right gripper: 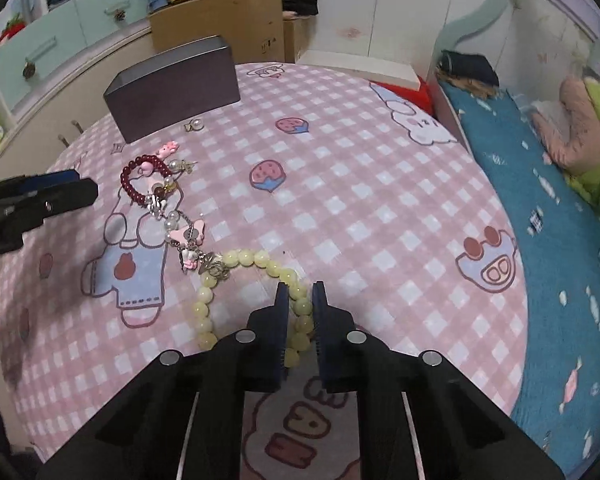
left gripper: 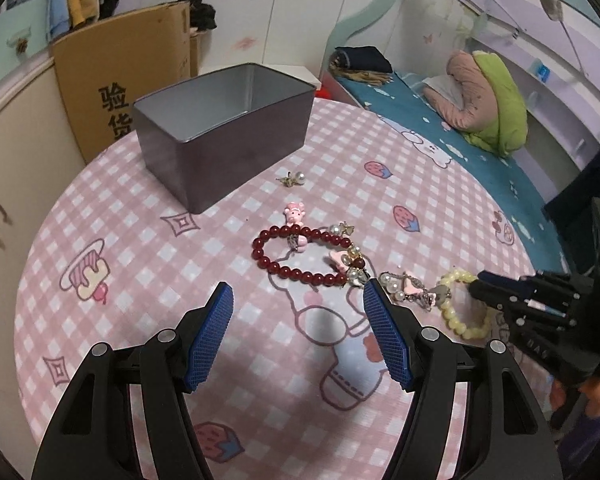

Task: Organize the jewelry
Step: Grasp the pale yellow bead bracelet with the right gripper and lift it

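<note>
Pinching the yellow bracelet (right gripper: pixel 236 280) between my right tongs (right gripper: pixel 301 292), I have its beads clamped and the loop lying just ahead on the cloth (right gripper: pixel 380 200). I should lift straight and slowly, since its charm touches the pearl chain (right gripper: pixel 182 228). My left tongs (left gripper: pixel 298 294) hang apart, red bracelet (left gripper: pixel 300 258) just ahead, tin (left gripper: pixel 224 132) beyond.

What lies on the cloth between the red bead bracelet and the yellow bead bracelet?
A silver chain with pearls and pink butterfly charms lies between the red bead bracelet and the yellow bead bracelet; the right wrist view shows it best.
</note>
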Action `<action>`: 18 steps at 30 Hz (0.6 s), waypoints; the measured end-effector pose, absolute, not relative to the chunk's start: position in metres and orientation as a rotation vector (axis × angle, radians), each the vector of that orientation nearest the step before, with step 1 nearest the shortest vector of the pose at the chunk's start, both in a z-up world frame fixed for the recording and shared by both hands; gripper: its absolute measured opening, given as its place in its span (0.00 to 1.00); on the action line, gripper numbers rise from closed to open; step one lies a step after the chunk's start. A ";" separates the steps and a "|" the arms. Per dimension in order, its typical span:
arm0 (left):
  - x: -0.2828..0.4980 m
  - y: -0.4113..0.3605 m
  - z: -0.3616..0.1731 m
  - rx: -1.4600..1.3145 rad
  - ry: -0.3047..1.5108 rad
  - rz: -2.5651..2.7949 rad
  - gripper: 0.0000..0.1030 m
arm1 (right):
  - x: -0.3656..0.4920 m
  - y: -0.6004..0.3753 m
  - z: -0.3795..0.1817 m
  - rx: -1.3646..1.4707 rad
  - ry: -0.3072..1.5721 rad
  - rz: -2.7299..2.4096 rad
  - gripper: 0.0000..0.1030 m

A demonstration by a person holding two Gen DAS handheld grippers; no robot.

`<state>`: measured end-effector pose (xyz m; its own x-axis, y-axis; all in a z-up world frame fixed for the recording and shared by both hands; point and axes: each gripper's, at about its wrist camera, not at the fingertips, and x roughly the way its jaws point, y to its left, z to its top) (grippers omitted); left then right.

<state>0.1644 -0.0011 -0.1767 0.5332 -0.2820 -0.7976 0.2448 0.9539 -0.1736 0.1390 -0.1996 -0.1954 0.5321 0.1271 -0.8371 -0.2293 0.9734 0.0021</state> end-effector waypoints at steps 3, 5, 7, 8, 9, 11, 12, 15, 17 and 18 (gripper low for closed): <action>0.162 -0.006 -0.177 -0.039 0.961 -0.340 0.64 | 0.135 -0.202 -0.191 -0.070 0.951 0.216 0.09; 0.161 -0.009 -0.178 -0.032 0.962 -0.354 0.64 | 0.131 -0.207 -0.179 -0.031 0.921 0.226 0.09; 0.161 -0.012 -0.178 -0.034 0.967 -0.365 0.64 | 0.128 -0.209 -0.167 -0.019 0.888 0.225 0.09; 0.160 -0.014 -0.179 -0.031 0.967 -0.373 0.64 | 0.125 -0.211 -0.158 -0.010 0.865 0.228 0.09; 0.160 -0.016 -0.179 -0.030 0.969 -0.381 0.64 | 0.125 -0.213 -0.152 -0.001 0.851 0.230 0.09; 0.161 -0.022 -0.180 -0.038 0.980 -0.406 0.64 | 0.125 -0.216 -0.143 0.008 0.842 0.223 0.09; 0.160 -0.026 -0.181 -0.038 0.982 -0.415 0.64 | 0.126 -0.219 -0.141 0.016 0.834 0.219 0.09; 0.157 -0.046 -0.182 0.003 0.980 -0.464 0.64 | 0.129 -0.226 -0.144 0.030 0.845 0.202 0.09; 0.156 -0.059 -0.184 0.017 0.991 -0.509 0.64 | 0.130 -0.231 -0.148 0.043 0.856 0.195 0.09; 0.155 -0.064 -0.184 0.023 0.992 -0.517 0.64 | 0.130 -0.235 -0.150 0.055 0.860 0.190 0.09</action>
<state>0.1552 -0.0641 -0.1842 0.4372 -0.4057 -0.8027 0.4264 0.8793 -0.2122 0.1305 -0.2346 -0.1497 0.6370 0.1884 -0.7475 -0.1440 0.9817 0.1247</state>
